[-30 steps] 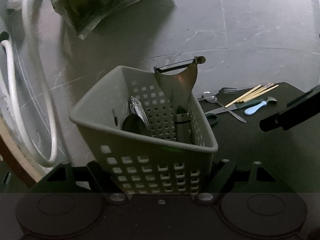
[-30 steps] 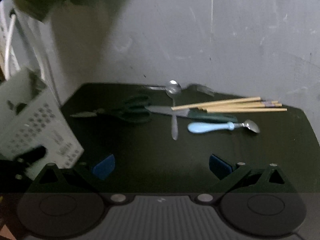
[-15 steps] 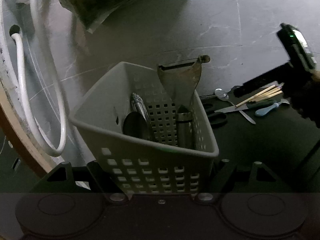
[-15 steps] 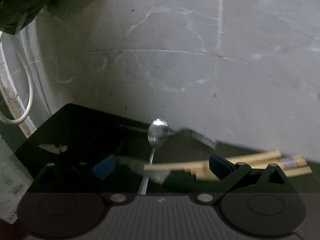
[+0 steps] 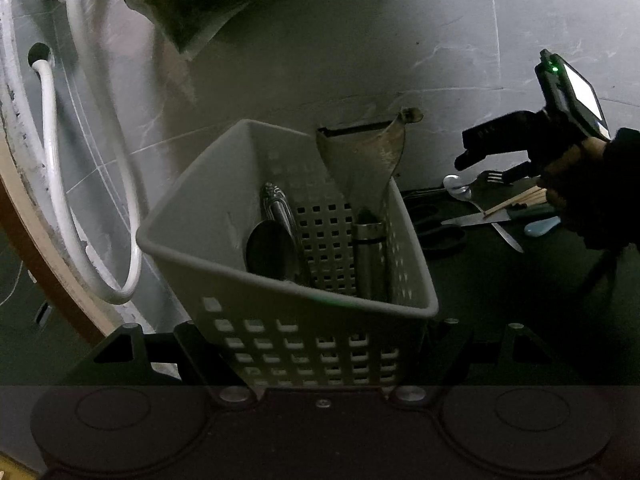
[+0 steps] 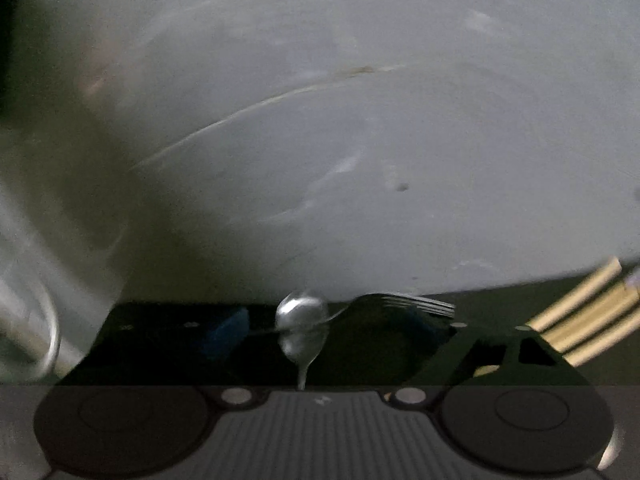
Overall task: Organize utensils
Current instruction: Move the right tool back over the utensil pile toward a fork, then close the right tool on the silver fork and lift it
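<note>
Your left tongs [image 5: 320,360] held the basket [image 5: 288,292], peeler [image 5: 364,168] inside; your empty right tongs [image 6: 320,320] were closing over the spoon [image 6: 302,320]; fork [image 6: 416,304] and chopsticks [image 6: 588,312] remained on the desk [image 5: 500,280].

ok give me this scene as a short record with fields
left gripper: shut on basket, tilted
in basket: peeler, spoon
right gripper: closing, not yet gripping, over spoon bowl and fork
on mat: scissors, knife, chopsticks, blue-handled utensil
</note>
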A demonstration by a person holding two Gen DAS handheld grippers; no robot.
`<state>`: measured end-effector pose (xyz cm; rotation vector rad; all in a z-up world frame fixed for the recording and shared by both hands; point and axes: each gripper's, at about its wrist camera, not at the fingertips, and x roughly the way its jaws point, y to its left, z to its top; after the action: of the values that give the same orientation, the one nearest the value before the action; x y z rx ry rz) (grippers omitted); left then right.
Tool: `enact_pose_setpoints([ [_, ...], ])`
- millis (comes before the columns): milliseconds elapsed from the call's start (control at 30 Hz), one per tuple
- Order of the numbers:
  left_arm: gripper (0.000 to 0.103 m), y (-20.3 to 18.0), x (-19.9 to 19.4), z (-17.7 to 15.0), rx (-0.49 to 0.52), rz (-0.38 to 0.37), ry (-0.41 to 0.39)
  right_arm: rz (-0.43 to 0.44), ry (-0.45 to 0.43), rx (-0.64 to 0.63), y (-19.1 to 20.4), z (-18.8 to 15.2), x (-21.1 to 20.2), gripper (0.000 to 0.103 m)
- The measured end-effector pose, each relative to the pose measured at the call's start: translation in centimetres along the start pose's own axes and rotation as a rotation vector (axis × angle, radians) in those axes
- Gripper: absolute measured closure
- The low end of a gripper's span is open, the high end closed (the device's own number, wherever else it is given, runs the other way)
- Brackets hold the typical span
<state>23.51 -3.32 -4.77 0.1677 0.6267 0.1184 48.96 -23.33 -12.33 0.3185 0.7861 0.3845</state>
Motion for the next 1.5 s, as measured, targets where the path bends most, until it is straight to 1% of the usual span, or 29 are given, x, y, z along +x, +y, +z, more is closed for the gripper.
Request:
enact_pose_setpoints([
  [67, 0.022, 0.0, 0.0, 0.0, 0.000, 0.003, 0.003, -0.039, -0.012, 0.085, -0.3, 0.1, 0.4, 0.029],
  [100, 0.022, 0.0, 0.0, 0.0, 0.000, 0.005, 0.004, -0.062, -0.021, 0.116, -0.3, 0.2, 0.7, 0.031],
  [167, 0.022, -0.1, 0.0, 0.1, 0.000, 0.009, 0.006, -0.116, -0.034, 0.167, -0.3, 0.3, 1.1, 0.045],
  [233, 0.022, 0.0, 0.0, 0.1, -0.002, 0.010, 0.007, -0.165, -0.038, 0.227, -0.4, 0.3, 1.6, 0.050],
  [267, 0.022, -0.1, 0.0, 0.1, -0.002, 0.011, 0.006, -0.176, -0.040, 0.232, -0.2, 0.3, 1.6, 0.053],
  [300, 0.022, -0.1, -0.1, 0.1, -0.002, 0.012, 0.005, -0.194, -0.045, 0.227, 0.2, 0.1, 1.7, 0.059],
  [333, 0.022, -0.1, -0.1, 0.0, -0.003, 0.013, 0.004, -0.211, -0.052, 0.241, 0.4, -0.1, 1.8, 0.068],
  [367, 0.022, -0.1, -0.1, 0.0, -0.004, 0.013, 0.004, -0.210, -0.060, 0.269, 0.4, -0.3, 1.8, 0.071],
  [400, 0.022, -0.1, -0.1, 0.0, -0.006, 0.013, 0.004, -0.212, -0.067, 0.302, 0.3, -0.4, 1.8, 0.072],
  [500, 0.022, 0.0, -0.2, -0.1, -0.012, 0.016, 0.005, -0.208, -0.077, 0.350, 0.2, -0.6, 1.7, 0.077],
  [600, 0.022, 0.1, -0.2, -0.2, -0.021, 0.018, 0.005, -0.191, -0.084, 0.386, -0.3, -0.7, 1.6, 0.086],
  [667, 0.022, 0.2, -0.2, -0.1, -0.023, 0.018, 0.004, -0.171, -0.091, 0.433, -0.7, -1.1, 1.6, 0.089],
  [867, 0.022, 0.2, -0.2, -0.2, -0.025, 0.018, 0.000, -0.101, -0.120, 0.553, -2.2, -2.0, 1.3, 0.093],
  [967, 0.022, 0.2, -0.2, -0.2, -0.026, 0.016, -0.001, -0.080, -0.131, 0.570, -2.4, -2.3, 1.0, 0.096],
  [1100, 0.022, 0.3, -0.1, -0.2, -0.027, 0.013, -0.005, -0.044, -0.134, 0.617, -3.0, -3.1, 0.2, 0.098],
  [1267, 0.022, 0.3, -0.2, -0.3, -0.021, 0.013, -0.009, -0.004, -0.159, 0.630, -4.0, -3.6, -0.9, 0.101],
  [1300, 0.022, 0.3, -0.2, -0.4, -0.021, 0.013, -0.010, 0.002, -0.164, 0.627, -4.2, -4.3, -1.7, 0.101],
  [1500, 0.022, 0.8, -0.2, -0.5, -0.035, -0.001, -0.016, 0.052, -0.201, 0.587, -3.0, -5.5, -4.7, 0.102],
])
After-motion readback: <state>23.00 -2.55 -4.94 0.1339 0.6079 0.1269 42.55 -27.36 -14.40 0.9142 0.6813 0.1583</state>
